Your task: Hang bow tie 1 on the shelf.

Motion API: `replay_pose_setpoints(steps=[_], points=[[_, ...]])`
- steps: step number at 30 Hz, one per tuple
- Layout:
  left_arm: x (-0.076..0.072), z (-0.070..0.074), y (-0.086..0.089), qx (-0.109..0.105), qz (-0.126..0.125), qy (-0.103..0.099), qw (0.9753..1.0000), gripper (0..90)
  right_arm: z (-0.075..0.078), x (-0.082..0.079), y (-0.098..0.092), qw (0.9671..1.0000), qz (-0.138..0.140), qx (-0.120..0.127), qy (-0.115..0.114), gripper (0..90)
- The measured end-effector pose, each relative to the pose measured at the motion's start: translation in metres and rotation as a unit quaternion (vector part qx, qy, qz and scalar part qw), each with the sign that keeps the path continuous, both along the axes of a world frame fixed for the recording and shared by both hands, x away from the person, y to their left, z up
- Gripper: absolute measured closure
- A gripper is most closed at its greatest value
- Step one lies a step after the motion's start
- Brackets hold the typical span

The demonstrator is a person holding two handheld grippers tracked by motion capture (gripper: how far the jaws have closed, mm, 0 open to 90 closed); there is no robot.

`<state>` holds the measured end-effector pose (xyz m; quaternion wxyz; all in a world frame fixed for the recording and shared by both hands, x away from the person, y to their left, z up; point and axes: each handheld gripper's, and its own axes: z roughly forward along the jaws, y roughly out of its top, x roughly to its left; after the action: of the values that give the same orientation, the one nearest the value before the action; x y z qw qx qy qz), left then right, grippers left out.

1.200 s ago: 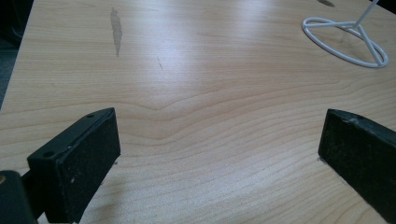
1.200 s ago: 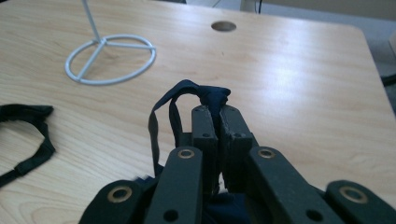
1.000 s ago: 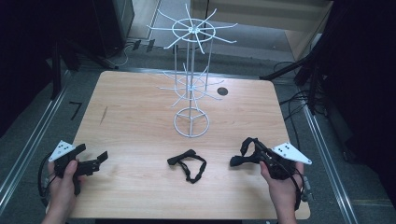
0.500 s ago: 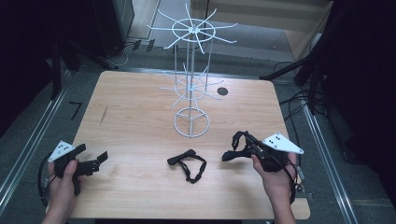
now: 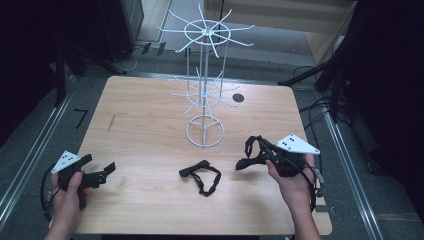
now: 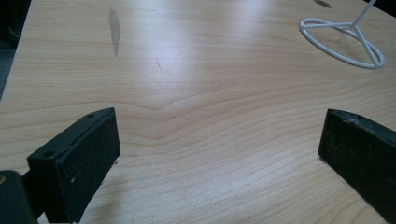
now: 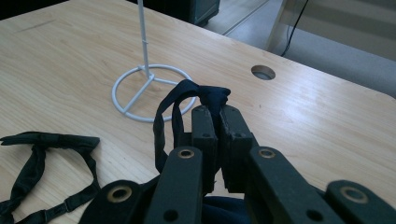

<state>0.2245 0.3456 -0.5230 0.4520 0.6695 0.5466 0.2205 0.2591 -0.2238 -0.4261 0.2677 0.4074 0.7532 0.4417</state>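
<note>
Only the wire rack [image 5: 204, 90] and a black strap [image 5: 201, 176] interrupt the tabletop [image 5: 140, 125].

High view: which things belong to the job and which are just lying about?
Likely in play:
- right gripper, fingers shut on a dark bow tie
- second bow tie lying on the table
- white wire rack, probably where they hang

Idle:
- left gripper, open, holding nothing
- round hole in the table
</note>
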Motion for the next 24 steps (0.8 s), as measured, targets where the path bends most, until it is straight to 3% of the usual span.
replay_pose_setpoints(steps=[7,24], points=[[0.000,0.000,0.000,-0.002,0.000,-0.001,1.0000,0.0,0.007,0.007,0.007,0.9998,0.011,-0.016,0.011,87.1],[0.000,0.000,0.001,-0.005,0.000,0.000,1.0000,0.0,0.026,0.017,0.016,0.9997,0.018,-0.013,-0.006,87.0]])
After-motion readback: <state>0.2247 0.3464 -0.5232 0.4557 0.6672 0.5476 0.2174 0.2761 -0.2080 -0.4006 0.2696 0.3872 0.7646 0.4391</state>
